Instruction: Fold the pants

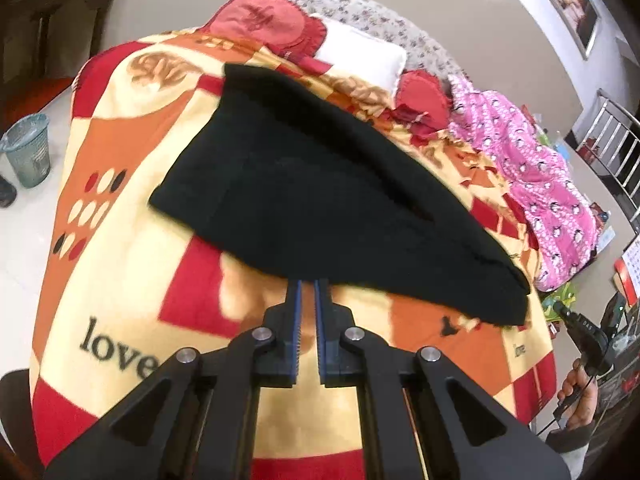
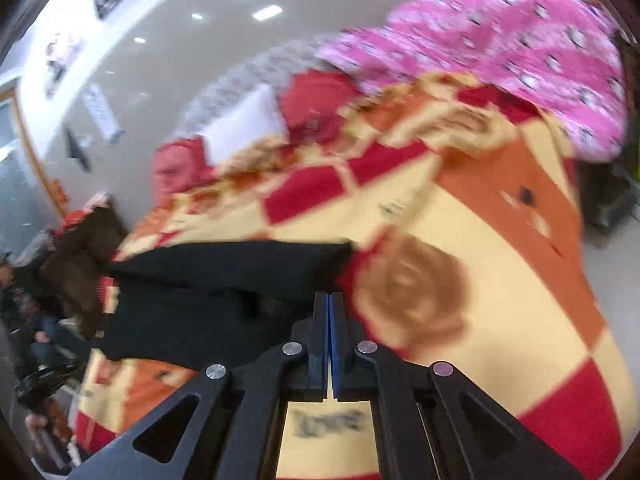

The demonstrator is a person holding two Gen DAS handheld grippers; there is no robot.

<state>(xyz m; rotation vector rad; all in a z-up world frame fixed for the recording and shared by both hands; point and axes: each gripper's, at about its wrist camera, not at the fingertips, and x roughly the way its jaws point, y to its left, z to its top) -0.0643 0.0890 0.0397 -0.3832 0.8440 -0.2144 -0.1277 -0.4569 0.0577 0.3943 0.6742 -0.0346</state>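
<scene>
The black pants (image 1: 320, 196) are lying on the patterned blanket (image 1: 120, 264) that covers the bed, running slantwise across its middle from near the head end toward the right edge, and they are already looking doubled over — a layered edge is showing along the upper side, so at least one fold seems to be in. The left gripper (image 1: 307, 285) is sitting right at the near hem of the cloth with its blue-padded fingers (image 1: 297, 320) drawn close but a narrow gap showing between them; whether a bit of fabric is caught at the very tips I cannot tell, since the cloth is covering them there. In the right wrist view, which is smeared by motion, the right gripper (image 2: 329, 298) is hovering at the pants' (image 2: 224, 292) end with its jaws pressed together, and the tips are reaching the cloth's edge, though whether any fabric is pinched between them cannot be told. Judging from the shape, the task is partway through: the garment is flat and narrowed, yet it is still long, so a further fold across its length — and some smoothing — appears to be left. A pink quilt (image 1: 536, 184) and red pillows (image 1: 264, 20) are lying toward the far end, well apart from the work.
</scene>
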